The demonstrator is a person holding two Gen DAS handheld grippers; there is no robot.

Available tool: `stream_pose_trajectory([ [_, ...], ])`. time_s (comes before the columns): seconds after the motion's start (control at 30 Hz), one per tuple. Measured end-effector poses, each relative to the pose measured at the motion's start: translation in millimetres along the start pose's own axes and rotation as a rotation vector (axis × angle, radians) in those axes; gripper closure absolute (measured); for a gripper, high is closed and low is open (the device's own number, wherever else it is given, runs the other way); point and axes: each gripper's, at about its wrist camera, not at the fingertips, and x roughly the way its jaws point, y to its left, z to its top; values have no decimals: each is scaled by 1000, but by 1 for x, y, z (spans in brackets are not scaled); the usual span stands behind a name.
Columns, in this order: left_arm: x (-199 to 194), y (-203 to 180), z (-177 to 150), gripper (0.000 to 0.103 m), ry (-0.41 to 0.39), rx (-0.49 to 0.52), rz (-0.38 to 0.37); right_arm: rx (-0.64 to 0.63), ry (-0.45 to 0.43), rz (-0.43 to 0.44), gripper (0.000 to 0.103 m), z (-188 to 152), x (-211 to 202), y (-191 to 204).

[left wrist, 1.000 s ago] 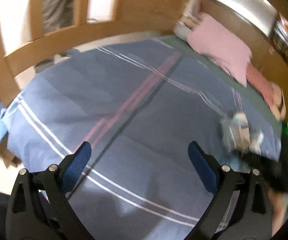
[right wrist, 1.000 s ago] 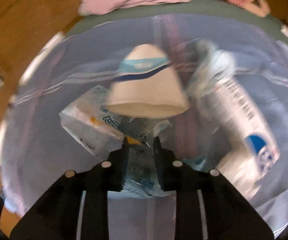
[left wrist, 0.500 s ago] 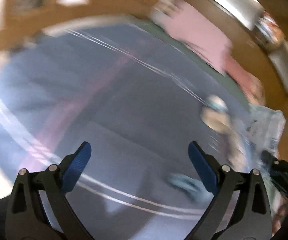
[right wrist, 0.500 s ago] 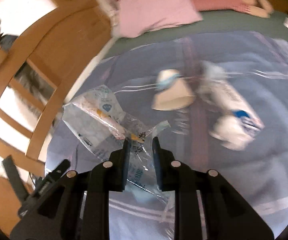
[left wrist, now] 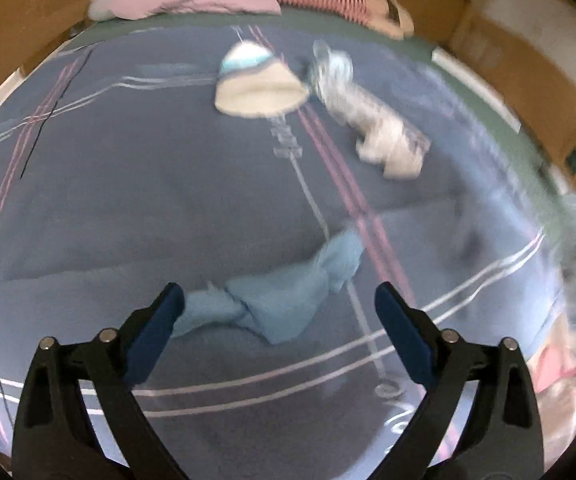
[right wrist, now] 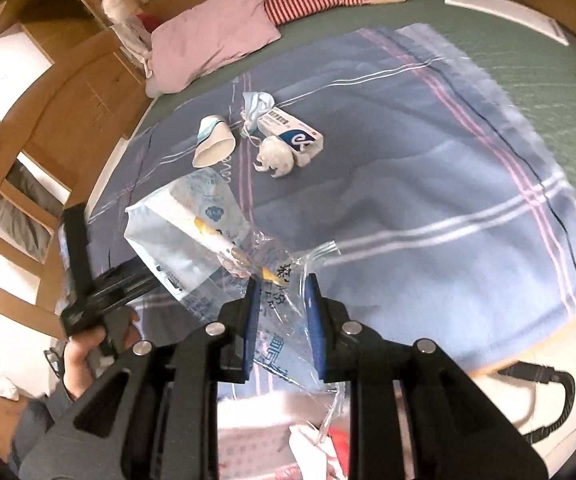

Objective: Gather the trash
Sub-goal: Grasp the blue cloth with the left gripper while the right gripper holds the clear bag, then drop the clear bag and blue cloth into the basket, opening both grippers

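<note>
The right claw [right wrist: 279,286] is gripping a clear printed bag [right wrist: 192,232], holding it above the blanket [right wrist: 428,184] on the bed [right wrist: 528,52]. The left claw [left wrist: 279,300] is hanging open over a crumpled blue scrap [left wrist: 284,304] lying on the blanket near its foot edge. Toward the pillow [right wrist: 212,52] end, a paper cup [right wrist: 213,147] is lying on its side, beside a face mask [right wrist: 258,105], a box [right wrist: 294,134] and a white wad [right wrist: 276,156].

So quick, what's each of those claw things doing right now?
Left gripper: open, holding nothing.
Right gripper: shut on the clear plastic bag.
</note>
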Motion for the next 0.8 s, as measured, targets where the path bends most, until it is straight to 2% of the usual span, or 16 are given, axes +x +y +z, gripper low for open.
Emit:
stream_pose_trajectory([
  [0.03, 7, -3, -3, 16, 28, 36, 38, 0, -5, 0, 80, -6, -3, -1],
  [0.07, 13, -5, -6, 24, 51, 66, 73, 7, -11, 4, 80, -12, -2, -1],
  [0.13, 12, -6, -10, 32, 35, 106, 111, 16, -23, 5, 80, -17, -4, 0],
  [0.17, 9, -5, -11, 50, 18, 105, 113, 18, -32, 5, 80, -21, -5, 3],
  [0.2, 7, -2, -12, 61, 13, 98, 103, 17, -36, 8, 80, -23, -5, 6],
  [0.3, -2, 9, -15, 66, 0, 33, 96, 14, -31, 25, 80, -27, -5, 13],
  [0.47, -46, 29, -24, 66, -120, -70, 86, -3, -49, -19, 80, -34, -12, 23],
  [0.6, -88, 42, -42, 66, -233, -134, 49, -28, -76, -47, 80, -37, -19, 35],
  [0.67, -106, 48, -52, 66, -259, -178, -12, -58, -109, -43, 80, -38, -30, 42],
  [0.73, -123, 49, -60, 66, -281, -192, -48, -86, -141, -34, 80, -42, -41, 44],
  [0.8, -144, 44, -64, 66, -307, -162, -50, -96, -160, -35, 80, -47, -51, 41],
])
